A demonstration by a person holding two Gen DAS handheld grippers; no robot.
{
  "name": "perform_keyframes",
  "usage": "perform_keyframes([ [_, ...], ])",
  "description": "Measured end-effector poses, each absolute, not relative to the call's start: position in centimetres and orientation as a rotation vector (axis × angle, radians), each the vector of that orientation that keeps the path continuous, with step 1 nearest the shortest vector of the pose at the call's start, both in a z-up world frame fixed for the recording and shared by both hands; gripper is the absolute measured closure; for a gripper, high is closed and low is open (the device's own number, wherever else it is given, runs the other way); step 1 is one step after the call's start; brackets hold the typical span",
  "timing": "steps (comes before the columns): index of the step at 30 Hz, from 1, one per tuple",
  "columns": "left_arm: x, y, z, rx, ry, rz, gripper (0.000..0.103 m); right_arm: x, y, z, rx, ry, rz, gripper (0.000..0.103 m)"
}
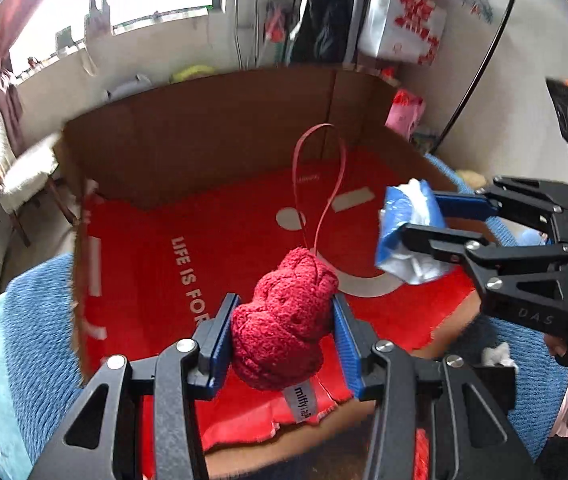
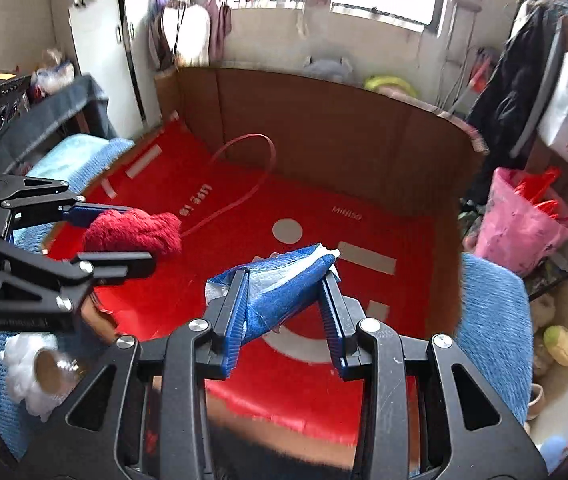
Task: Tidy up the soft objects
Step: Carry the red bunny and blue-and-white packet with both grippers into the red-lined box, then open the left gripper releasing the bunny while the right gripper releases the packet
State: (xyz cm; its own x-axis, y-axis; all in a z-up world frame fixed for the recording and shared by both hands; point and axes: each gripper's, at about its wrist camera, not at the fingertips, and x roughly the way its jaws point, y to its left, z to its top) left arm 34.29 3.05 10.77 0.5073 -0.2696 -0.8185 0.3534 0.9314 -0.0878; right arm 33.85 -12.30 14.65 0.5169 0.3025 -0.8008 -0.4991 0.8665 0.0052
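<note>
Your left gripper (image 1: 282, 334) has its blue-padded fingers (image 1: 220, 338) clenched on a dark red, fuzzy knitted plush item (image 1: 284, 316). The item sits between the two pads and bulges out above and below them. A white label with the word "miffy" (image 1: 304, 402) hangs from its lower end, and a thin pink ribbon loop (image 1: 318, 184) rises from its top.

Your right gripper (image 2: 284, 320) has its fingers (image 2: 236, 320) clenched on a crumpled blue and white soft cloth bundle (image 2: 280, 280). The left pad presses on the cloth; the right pad touches only its upper edge, so the cloth stands tilted between them.

Both items are held in the air above the open brown cardboard box (image 1: 212, 128). A red bag with white letters "LIFE IS FOR" (image 1: 156, 264) lies flat on the bottom of the box. The two grippers are near each other, the right one to the right of the left.

The box rests on a blue textured blanket (image 1: 36, 320). Beside it, in the right wrist view, lies a white fluffy thing (image 2: 20, 376).
</note>
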Motion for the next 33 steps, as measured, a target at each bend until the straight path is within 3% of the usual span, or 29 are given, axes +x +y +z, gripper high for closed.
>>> perform_keyframes([
  [11,42.1,2.0,6.9,0.11,1.104,-0.3,0.055,42.7,-10.6,10.1,-0.265,1.126,0.382,0.07],
  [33,43.9,3.7,5.1,0.062,1.11,-0.218,0.054,44.6,-11.3,7.7,-0.282,1.147,0.304,0.067],
])
